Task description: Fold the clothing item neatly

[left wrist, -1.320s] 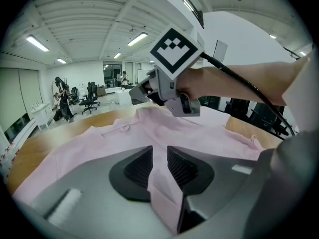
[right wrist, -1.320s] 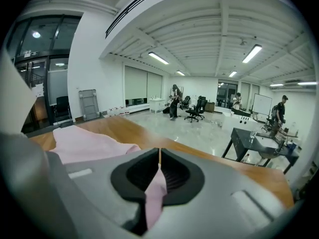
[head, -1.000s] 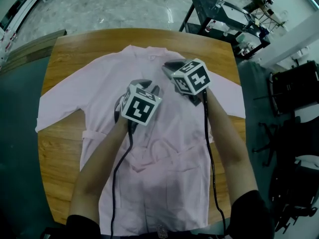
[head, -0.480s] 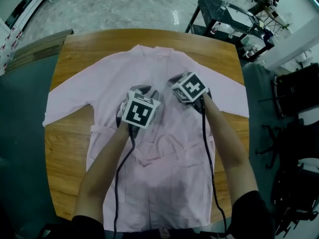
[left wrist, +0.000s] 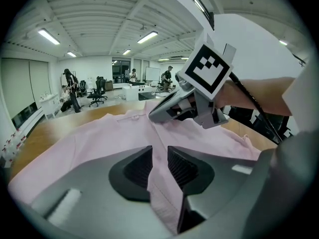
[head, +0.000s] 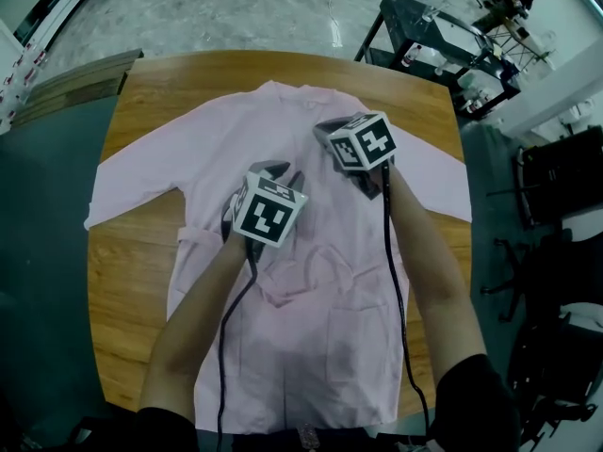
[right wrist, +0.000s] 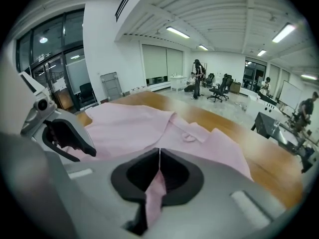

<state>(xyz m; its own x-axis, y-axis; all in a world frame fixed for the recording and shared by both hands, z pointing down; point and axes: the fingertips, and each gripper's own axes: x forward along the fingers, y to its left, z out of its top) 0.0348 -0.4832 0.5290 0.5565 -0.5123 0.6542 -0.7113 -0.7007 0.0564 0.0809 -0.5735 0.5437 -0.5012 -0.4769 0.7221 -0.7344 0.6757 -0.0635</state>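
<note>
A pink garment (head: 226, 149) lies front-up and spread on a wooden table (head: 141, 83), sleeves out to both sides and collar at the far end. Both grippers are over its chest. My left gripper (head: 283, 171) is closed on a raised fold of the front edge, which stands between its jaws (left wrist: 159, 154). My right gripper (head: 326, 129) is further up, near the collar (right wrist: 187, 133). Its jaws have just been closing and now pinch a thin strip of the pink fabric (right wrist: 159, 157). Each gripper shows in the other's view.
A black cart (head: 443, 45) with bottles stands beyond the table's far right corner, and black chairs (head: 556, 168) are at the right. The garment's hem reaches the near table edge by my body. People and office chairs are far off in the room.
The right gripper drew back toward me, then went up toward the collar again, and its jaws closed on the fabric. The left gripper has shifted only slightly.
</note>
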